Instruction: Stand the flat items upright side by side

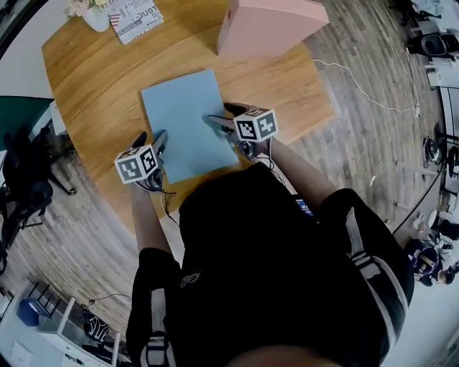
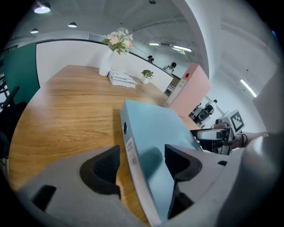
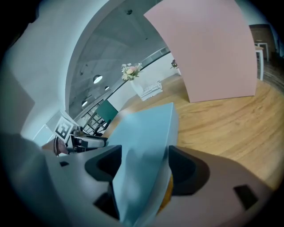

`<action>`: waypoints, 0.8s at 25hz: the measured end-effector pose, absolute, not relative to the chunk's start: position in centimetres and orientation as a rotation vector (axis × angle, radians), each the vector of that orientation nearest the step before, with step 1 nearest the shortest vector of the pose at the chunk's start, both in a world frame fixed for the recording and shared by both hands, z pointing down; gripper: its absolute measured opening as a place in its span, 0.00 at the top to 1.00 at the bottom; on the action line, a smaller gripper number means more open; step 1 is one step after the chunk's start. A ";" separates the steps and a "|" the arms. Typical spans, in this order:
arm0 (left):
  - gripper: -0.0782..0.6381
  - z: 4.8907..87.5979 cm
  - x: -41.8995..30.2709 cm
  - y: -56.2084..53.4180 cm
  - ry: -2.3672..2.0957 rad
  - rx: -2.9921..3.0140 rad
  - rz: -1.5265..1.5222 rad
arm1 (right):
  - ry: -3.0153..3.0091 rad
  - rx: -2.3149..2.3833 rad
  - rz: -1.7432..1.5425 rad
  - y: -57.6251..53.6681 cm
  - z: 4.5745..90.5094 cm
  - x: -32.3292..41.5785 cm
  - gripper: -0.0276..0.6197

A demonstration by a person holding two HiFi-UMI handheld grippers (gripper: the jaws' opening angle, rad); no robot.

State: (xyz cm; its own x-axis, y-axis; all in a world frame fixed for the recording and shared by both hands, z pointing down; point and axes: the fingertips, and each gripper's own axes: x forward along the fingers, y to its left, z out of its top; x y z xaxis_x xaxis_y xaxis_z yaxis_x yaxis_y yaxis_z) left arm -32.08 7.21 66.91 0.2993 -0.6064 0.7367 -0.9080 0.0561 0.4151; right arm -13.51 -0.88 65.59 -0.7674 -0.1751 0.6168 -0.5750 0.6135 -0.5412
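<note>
1. The person in black (image 1: 272, 265) leans over the wooden table (image 1: 93, 79).
2. The left gripper (image 2: 142, 155) and right gripper (image 3: 143, 157) each have jaws wide apart around the blue folder (image 1: 188, 123), not squeezing it.
3. It could slip and flop back down when tipped up, because nothing pinches it yet.
4. The folder is thick and smooth. It lies flat near the table's front edge, apart from the upright pink folder (image 1: 269, 25).

Near the far edge of the wooden table (image 1: 93, 79), a white printed booklet (image 1: 136, 18) bore the black word "JUST"; its other lettering was too small to read. The white sticker (image 2: 130, 148) on the light-blue folder (image 2: 155, 128) was illegible.
</note>
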 end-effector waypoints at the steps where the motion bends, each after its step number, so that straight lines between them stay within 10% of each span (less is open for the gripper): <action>1: 0.44 67.2 -32.5 6.4 -1.393 1.645 0.401 | -2.321 0.590 1.053 -1.4 65.7 -14.1 0.43; 20: 0.40 68.4 -31.4 2.6 -1.422 1.561 0.289 | -2.215 0.680 1.038 -3.5 68.5 -15.4 0.40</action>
State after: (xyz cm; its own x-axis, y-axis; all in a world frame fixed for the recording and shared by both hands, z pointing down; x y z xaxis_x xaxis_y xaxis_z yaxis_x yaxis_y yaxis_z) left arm -31.38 2.61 68.44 0.2899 -0.6336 0.7173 -0.8634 0.1502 0.4817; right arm -15.39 -3.55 68.53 -0.6928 -0.1939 0.6946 -0.6579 0.5645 -0.4985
